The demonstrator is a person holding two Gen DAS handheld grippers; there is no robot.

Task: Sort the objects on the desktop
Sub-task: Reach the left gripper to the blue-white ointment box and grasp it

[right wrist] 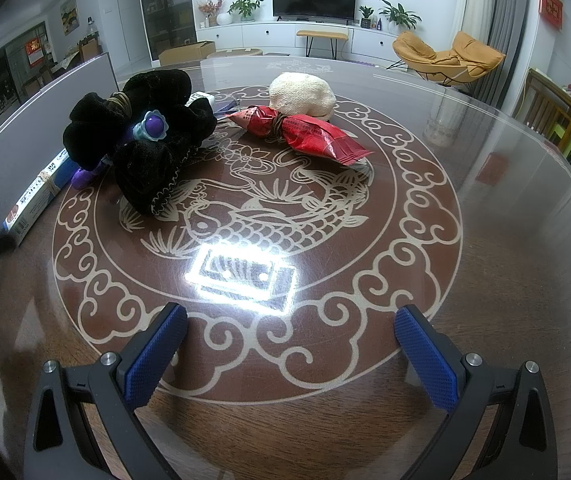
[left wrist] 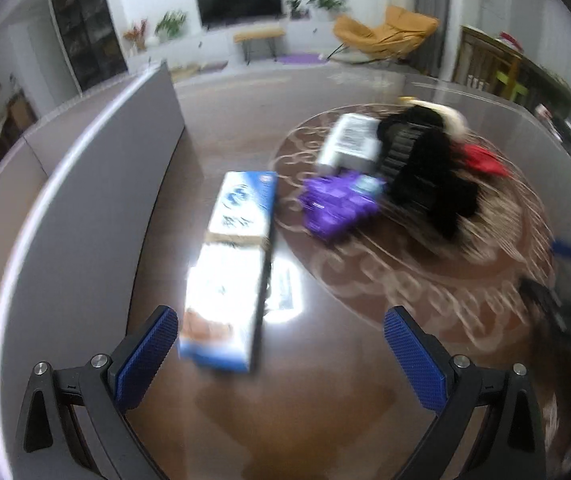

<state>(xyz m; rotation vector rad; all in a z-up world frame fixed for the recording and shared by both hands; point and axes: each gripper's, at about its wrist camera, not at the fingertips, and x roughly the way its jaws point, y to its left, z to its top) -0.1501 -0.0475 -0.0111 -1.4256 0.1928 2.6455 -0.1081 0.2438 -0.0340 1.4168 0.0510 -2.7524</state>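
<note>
Both claws, left claw (left wrist: 281, 344) and right claw (right wrist: 291, 344), gape empty; the blue box (left wrist: 229, 276) at 12 o'clock and everything beyond look unsorted.

On the table (right wrist: 485, 240) I count one long blue-and-white box (left wrist: 229, 268) bound with a rubber band, one white box (left wrist: 351, 142) behind it, one purple packet (left wrist: 335, 204), one black velvet scrunchie (right wrist: 141, 148), one purple-and-teal toy (right wrist: 152, 127) resting on that scrunchie, one red foil packet (right wrist: 305, 134) tied round its middle, and one cream knitted bundle (right wrist: 301, 96). Two grippers, the left (left wrist: 281, 344) and the right (right wrist: 291, 344), each with two blue pads. One grey panel (left wrist: 97, 184) stands along the table's edge.
</note>
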